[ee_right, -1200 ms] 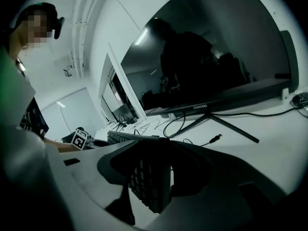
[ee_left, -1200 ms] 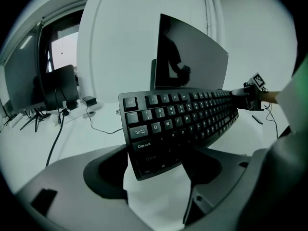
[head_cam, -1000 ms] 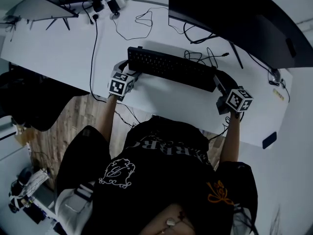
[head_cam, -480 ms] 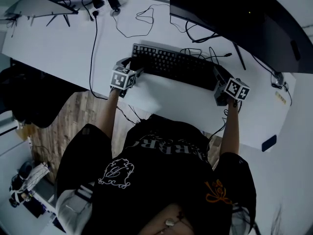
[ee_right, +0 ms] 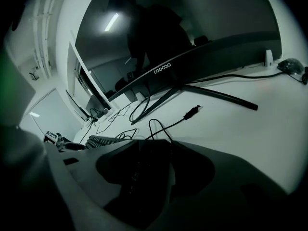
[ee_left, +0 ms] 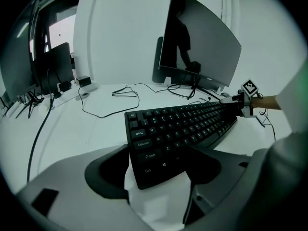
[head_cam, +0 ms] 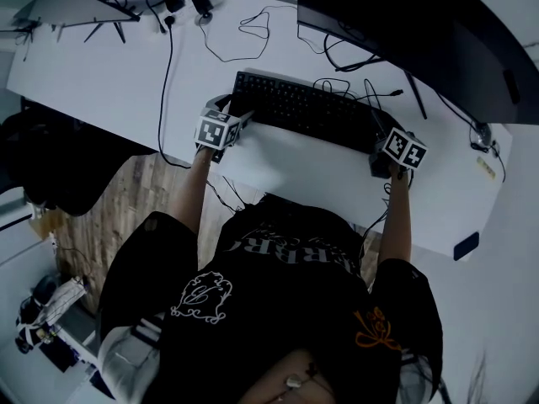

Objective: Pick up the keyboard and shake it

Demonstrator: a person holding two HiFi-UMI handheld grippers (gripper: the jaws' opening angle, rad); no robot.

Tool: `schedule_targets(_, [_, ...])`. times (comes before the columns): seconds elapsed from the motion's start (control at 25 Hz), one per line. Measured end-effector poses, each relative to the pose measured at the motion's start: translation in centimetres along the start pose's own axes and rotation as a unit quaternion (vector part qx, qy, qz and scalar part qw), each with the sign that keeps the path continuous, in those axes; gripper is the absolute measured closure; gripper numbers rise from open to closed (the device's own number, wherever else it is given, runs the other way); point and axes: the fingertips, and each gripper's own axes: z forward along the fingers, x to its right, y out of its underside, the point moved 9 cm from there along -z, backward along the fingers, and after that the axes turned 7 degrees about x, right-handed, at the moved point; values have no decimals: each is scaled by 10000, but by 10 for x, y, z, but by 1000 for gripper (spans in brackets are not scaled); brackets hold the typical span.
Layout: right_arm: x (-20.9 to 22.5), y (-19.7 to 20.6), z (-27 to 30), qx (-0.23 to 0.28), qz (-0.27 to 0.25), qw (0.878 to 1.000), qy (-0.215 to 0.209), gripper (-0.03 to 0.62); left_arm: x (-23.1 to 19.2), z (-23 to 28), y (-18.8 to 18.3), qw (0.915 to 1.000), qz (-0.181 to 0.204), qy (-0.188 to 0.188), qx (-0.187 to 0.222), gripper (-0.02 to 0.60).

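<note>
– White bench (head_cam: 109,74), a big dark monitor (head_cam: 421,32) over the back of it, loose cables (head_cam: 341,87) behind. Where is the keyboard?

– The keyboard (head_cam: 303,112) looks to lie flat on the bench, between the monitor and the bench's near edge.

– And the grippers?

– One is at each short end. The left gripper (ee_left: 161,174) pinches the front-left corner by the Ctrl key (ee_left: 148,170). Its jaws are set wide, one on the end edge and the other on the front edge. The right gripper (ee_right: 151,177) has the right end between its jaws, which have just been opening. That view is too dark to say whether they press on it.

– How will it handle?

– My guess is light, stiff plastic, long and thin. It should not sag, but held by one corner alone it would swing and twist. The smooth edges may slip once the shaking starts.

– So where should it be held?

– At both short ends, with the jaws on the case rim rather than the keys (ee_left: 192,121), and both clamped firmly before any lift. A keycap under a jaw could press down or pop off.

– Anything else?

– Its cord is likely among those cables. There seems to be slack, yet a hard shake could tug it, so I would keep the lift low and clear of the monitor.
</note>
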Motion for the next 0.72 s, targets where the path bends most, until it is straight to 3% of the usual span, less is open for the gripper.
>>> schedule_targets(0.2, [-14,-6,-16,126,-456,9988,85,372,8,-14,-11,9992,217,76,330,235])
schedule_targets(0.48, [-65,-9,-58,596,-702,9939,-611,382,37,-55,-24,9932,375,414,1019,262])
schedule_targets(0.72, [-128,14,-101,871,-826,9878,-996,405,74,-102,-19,9831,543,830,1538,300])
